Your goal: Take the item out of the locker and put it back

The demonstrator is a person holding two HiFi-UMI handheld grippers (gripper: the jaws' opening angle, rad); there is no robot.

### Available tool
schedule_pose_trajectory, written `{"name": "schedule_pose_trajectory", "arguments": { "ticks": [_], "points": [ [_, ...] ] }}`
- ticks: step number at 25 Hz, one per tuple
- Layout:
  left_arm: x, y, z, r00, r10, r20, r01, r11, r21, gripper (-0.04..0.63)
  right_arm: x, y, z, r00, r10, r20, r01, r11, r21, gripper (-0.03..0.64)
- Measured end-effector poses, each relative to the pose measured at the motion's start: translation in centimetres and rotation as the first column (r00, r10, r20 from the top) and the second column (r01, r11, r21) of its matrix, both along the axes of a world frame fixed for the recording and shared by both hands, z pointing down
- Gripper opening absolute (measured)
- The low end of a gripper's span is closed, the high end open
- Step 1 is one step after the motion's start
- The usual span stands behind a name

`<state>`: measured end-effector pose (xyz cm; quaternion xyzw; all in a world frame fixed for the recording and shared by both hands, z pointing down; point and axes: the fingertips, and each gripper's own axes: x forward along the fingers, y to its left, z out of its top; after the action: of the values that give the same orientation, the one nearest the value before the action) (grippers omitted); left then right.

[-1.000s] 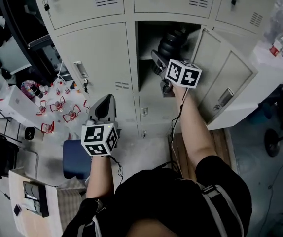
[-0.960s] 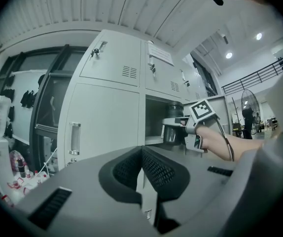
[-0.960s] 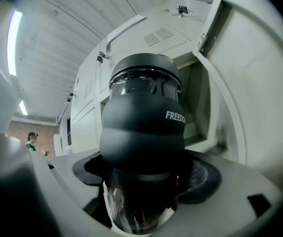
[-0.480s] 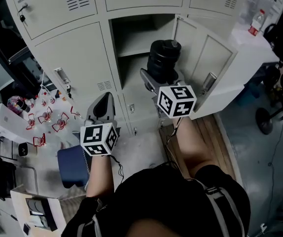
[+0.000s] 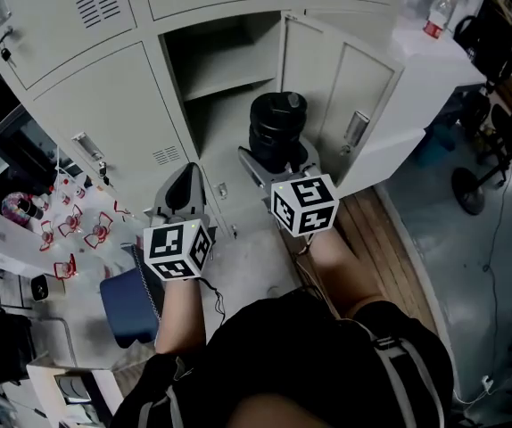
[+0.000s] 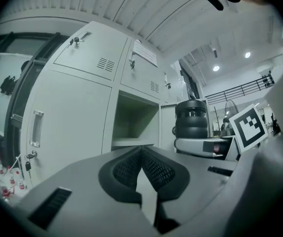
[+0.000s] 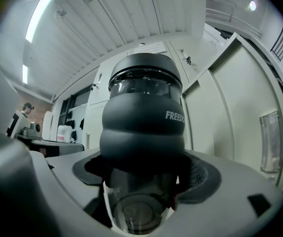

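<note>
The item is a black bottle [image 5: 278, 132] with a ribbed sleeve and a clear base, also seen as the bottle [image 7: 144, 122] and the bottle [image 6: 192, 118]. My right gripper [image 5: 276, 161] is shut on its lower part and holds it upright, outside the open locker compartment [image 5: 211, 61], in front of its swung-out door [image 5: 327, 69]. In the right gripper view the right gripper [image 7: 142, 194] has its pads pressed against the clear base. My left gripper [image 5: 185, 190] hangs to the left, before a closed locker door. The left gripper [image 6: 142, 168] has its pads together and nothing in them.
A bank of grey lockers [image 5: 104, 105] fills the back. A blue stool [image 5: 127, 306] stands below my left hand. Small red and white items [image 5: 69, 230] lie at the left. A white table [image 5: 434, 52] bears a plastic bottle [image 5: 432, 18] at right.
My right gripper has drawn the bottle out of the compartment and down toward the body. The left gripper has pulled back a little. The head view has swung, so the lockers sit further left.
</note>
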<state>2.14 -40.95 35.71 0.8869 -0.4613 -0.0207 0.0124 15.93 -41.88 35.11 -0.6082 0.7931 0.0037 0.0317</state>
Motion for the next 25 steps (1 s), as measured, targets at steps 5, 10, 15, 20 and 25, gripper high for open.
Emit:
{"name": "schedule_pose_trajectory", "arguments": {
  "ticks": [5, 10, 15, 20, 25],
  "points": [
    [0.4, 0.0, 0.0, 1.000, -0.001, -0.001, 0.001, 1.000, 0.000, 0.012, 0.1, 0.2, 0.3, 1.000, -0.008, 0.003, 0.008, 1.000, -0.006, 0.426],
    [0.1, -0.2, 0.0, 1.000, -0.012, 0.002, 0.012, 1.000, 0.001, 0.012, 0.2, -0.4, 0.4, 1.000, -0.011, 0.012, 0.011, 1.000, -0.011, 0.426],
    [-0.5, -0.6, -0.2, 0.999, -0.036, 0.006, 0.036, 0.999, 0.005, 0.012, 0.1, -2.0, 0.0, 0.999, -0.032, 0.038, 0.033, 0.999, -0.017, 0.426],
    [-1.7, -1.3, -0.5, 0.997, -0.074, 0.009, 0.074, 0.997, 0.008, 0.012, -0.1, -5.0, -1.4, 0.984, -0.078, 0.157, 0.082, 0.996, -0.021, 0.426],
    [-3.2, -2.0, -0.7, 0.992, -0.126, 0.017, 0.126, 0.992, 0.014, 0.012, -0.3, -10.0, -3.1, 0.950, -0.110, 0.293, 0.125, 0.992, -0.034, 0.425]
  ]
}}
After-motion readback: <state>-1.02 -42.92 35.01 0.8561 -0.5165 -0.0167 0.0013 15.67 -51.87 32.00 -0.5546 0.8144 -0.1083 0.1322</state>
